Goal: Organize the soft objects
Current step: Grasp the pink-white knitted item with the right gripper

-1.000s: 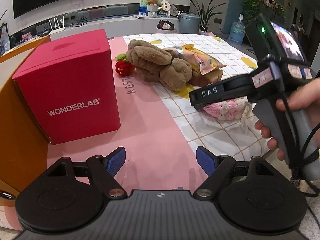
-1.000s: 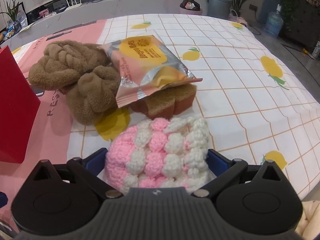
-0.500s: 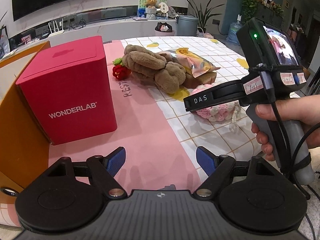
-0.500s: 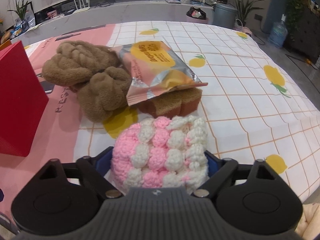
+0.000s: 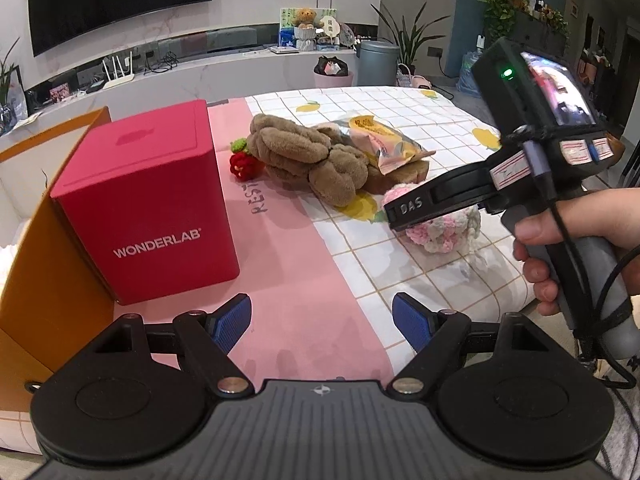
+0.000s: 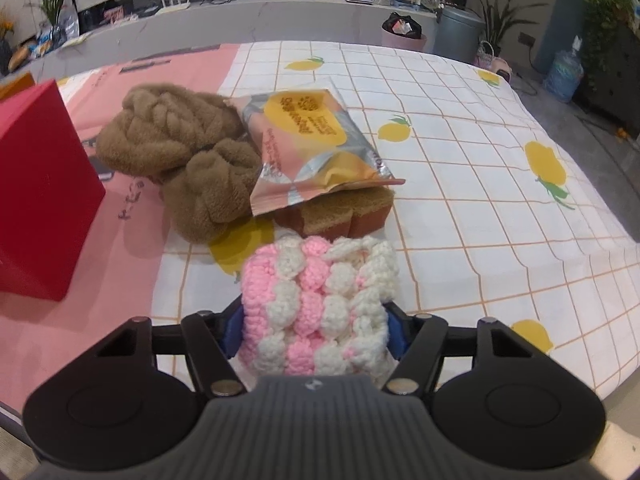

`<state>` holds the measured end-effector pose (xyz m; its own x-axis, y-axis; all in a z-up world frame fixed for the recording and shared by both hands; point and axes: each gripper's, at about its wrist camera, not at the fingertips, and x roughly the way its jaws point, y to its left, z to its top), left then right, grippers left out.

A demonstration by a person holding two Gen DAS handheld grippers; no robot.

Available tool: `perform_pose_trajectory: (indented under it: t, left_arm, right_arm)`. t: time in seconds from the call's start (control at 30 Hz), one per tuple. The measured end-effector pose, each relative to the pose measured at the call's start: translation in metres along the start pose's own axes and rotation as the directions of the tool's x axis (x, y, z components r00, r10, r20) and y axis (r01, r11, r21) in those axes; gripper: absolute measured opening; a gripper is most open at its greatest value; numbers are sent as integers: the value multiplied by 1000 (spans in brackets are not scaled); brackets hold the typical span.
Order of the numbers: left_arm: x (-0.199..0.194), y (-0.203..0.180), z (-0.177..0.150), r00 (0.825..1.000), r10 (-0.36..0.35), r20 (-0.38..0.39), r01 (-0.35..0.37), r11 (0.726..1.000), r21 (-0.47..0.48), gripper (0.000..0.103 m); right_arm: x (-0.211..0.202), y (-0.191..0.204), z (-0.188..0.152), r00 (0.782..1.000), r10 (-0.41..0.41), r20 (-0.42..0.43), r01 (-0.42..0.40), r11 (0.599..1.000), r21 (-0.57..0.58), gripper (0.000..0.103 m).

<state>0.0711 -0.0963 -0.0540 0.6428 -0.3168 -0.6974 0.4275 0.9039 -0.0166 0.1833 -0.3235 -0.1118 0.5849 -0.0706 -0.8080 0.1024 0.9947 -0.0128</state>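
Right gripper [image 6: 316,332]: jaws have just been closing and now pinch the pink-and-white crochet piece [image 6: 320,304] at the table's [image 6: 480,200] near edge. Left gripper [image 5: 322,322]: jaws open, empty. Beyond, brown plush [image 6: 180,152], snack packet [image 6: 312,140] and sponge [image 6: 340,210] remain heaped, unsorted. Task judged barely begun.

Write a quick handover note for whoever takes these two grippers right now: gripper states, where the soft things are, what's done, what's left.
Right gripper: jaws have just been closing, pads now squeezing the pink-and-white crochet piece.
Left gripper: open, empty, over the pink cloth.
Brown plush, snack packet lying on the bread-shaped sponge, and crochet strawberry lie loose on the table.
Red WONDERLAB box stands closed.
Done: nothing sorted. Left: everything.
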Motion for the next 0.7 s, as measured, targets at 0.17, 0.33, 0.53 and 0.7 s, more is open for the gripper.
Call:
perform_pose_trajectory:
  t: [0.17, 0.33, 0.53, 0.7]
  left_arm:
    - [2, -3, 7, 1000, -3, 13, 3, 1000, 1, 94]
    - [15, -7, 21, 1000, -17, 13, 17, 1000, -25, 94]
    - [44, -1, 41, 996, -74, 47, 81, 980, -179, 94]
    - [70, 11, 53, 997, -49, 53, 63, 951, -303, 94]
  right_arm:
    - [-25, -9, 7, 997, -1, 80, 0, 1000, 9, 64]
    - [-50, -27, 16, 991, 21, 133, -20, 1000, -8, 64]
    - [-60, -50, 13, 991, 25, 131, -31, 999, 43, 64]
    - [-72, -58, 12, 984, 33, 177, -46, 996, 73, 64]
